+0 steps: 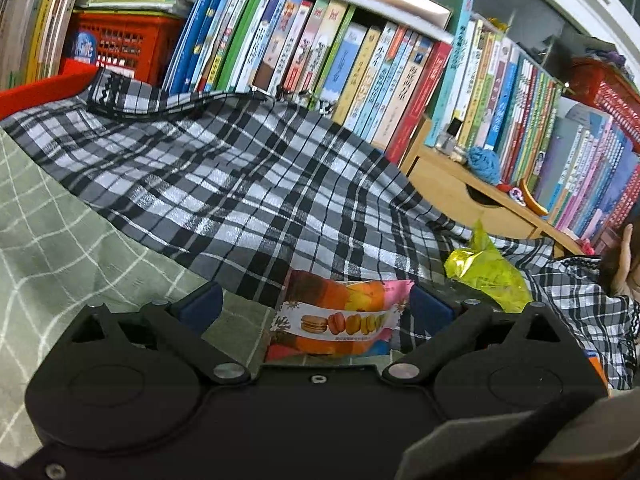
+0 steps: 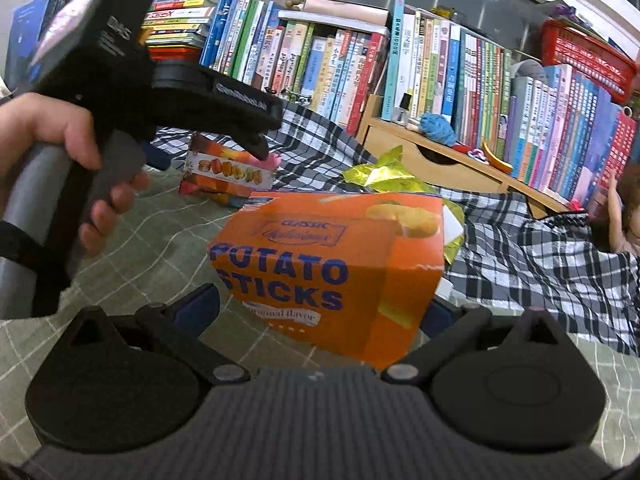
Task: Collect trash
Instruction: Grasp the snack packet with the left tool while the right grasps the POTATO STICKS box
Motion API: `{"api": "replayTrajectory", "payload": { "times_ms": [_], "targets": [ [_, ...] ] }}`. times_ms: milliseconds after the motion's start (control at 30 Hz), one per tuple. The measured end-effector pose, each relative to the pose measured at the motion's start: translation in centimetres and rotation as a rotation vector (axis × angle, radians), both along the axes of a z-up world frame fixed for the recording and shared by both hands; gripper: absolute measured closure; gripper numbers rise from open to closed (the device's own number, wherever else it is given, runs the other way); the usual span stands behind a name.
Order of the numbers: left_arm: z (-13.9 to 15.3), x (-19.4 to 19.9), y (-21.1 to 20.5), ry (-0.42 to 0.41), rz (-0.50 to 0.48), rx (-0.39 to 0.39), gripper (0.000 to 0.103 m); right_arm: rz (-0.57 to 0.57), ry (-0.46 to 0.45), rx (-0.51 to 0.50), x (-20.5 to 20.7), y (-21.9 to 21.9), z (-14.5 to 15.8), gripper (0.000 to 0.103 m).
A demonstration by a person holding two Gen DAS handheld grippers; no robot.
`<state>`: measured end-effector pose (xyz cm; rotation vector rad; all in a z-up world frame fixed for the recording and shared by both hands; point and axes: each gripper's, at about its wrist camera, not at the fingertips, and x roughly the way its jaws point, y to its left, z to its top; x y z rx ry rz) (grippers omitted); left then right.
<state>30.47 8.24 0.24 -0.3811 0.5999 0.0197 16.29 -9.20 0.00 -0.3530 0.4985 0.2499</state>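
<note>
Both tongs are spread wide: the left tongs (image 1: pixel 316 304) straddle one macaron wrapper (image 1: pixel 336 320), the right tongs (image 2: pixel 320 312) flank one orange potato-sticks box (image 2: pixel 332 272). One crumpled yellow foil wrapper (image 2: pixel 384 172) lies just beyond, on the bed's plaid blanket (image 1: pixel 240 184).

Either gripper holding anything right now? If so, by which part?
Nothing held. The left gripper is open around the macaron wrapper; the right gripper is open around the potato sticks box.
</note>
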Motion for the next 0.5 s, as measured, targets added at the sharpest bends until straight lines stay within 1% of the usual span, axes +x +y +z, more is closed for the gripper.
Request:
{"api": "replayTrajectory", "payload": {
  "times_ms": [100,167,200,233,300,333,367,467,500],
  "targets": [
    [-0.5,0.6,-0.1,0.012,0.003,-0.030,0.004,0.012,0.006,-0.004,0.5,0.3,0.0,0.000],
    [-0.6,0.9,0.0,0.017,-0.005,-0.059,0.010,0.020,0.000,0.020,0.5,0.1,0.1,0.000],
    [-0.8,1.0,0.1,0.023,-0.007,-0.078,0.017,0.022,0.000,0.030,0.5,0.1,0.2,0.003],
    [-1.0,1.0,0.1,0.030,-0.009,-0.097,0.034,0.027,0.003,0.041,0.5,0.0,0.2,0.006],
    [-1.1,1.0,0.1,0.044,-0.004,-0.108,0.055,0.034,-0.006,0.068,0.1,-0.2,0.4,0.007],
    [-1.1,0.9,0.1,0.049,-0.003,-0.109,0.056,0.038,-0.013,0.080,-0.2,-0.3,0.5,0.007],
    [-1.0,0.8,0.1,0.042,-0.007,-0.112,0.060,0.038,-0.023,0.087,-0.4,-0.4,0.6,0.007],
    [-0.6,0.3,0.0,0.029,-0.024,-0.107,0.078,0.043,-0.043,0.107,-1.0,-0.6,1.1,0.007],
    [-0.5,0.1,0.0,0.027,-0.028,-0.104,0.090,0.043,-0.047,0.110,-1.2,-0.7,1.3,0.007]
  ]
}}
